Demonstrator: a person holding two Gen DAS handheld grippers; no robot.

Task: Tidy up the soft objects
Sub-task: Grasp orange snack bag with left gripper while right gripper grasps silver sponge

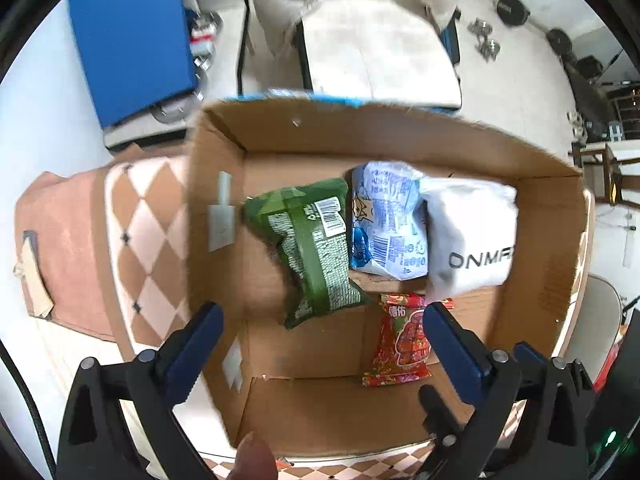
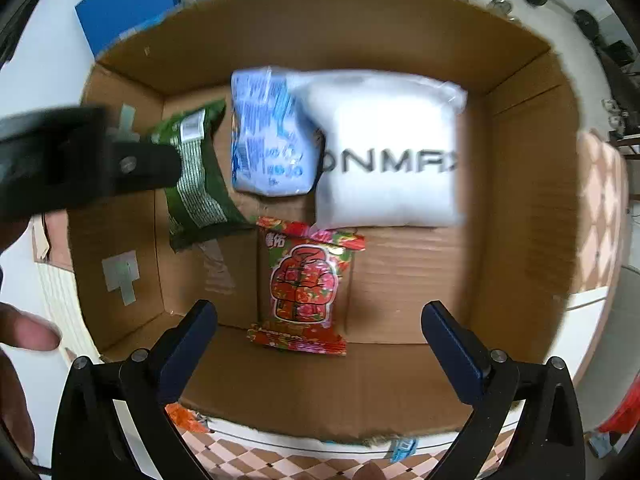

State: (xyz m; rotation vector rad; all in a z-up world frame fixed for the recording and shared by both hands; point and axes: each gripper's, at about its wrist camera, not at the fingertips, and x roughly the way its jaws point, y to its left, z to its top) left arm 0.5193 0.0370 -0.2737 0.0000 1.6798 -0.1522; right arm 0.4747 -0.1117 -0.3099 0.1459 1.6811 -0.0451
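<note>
An open cardboard box (image 1: 540,240) (image 2: 520,200) holds four soft items. A green snack packet (image 1: 312,248) (image 2: 196,184) lies at the left, with a blue-and-white packet (image 1: 384,220) (image 2: 268,136) beside it. A white pillow with dark lettering (image 1: 468,236) (image 2: 388,152) fills the back right. A red flowered packet (image 1: 404,340) (image 2: 304,280) lies flat on the box floor in front. My left gripper (image 1: 322,312) hangs open above the box with nothing between its blue pads. My right gripper (image 2: 320,308) is open too, wide over the red packet and apart from it.
The box stands on a pink-and-brown diamond-patterned cloth (image 1: 148,240) (image 2: 604,200). A blue board (image 1: 128,36) and a white cushioned seat (image 1: 380,52) lie beyond it. The left gripper's black body (image 2: 80,160) crosses the box's left side. Another red packet (image 2: 186,418) peeks out under the front wall.
</note>
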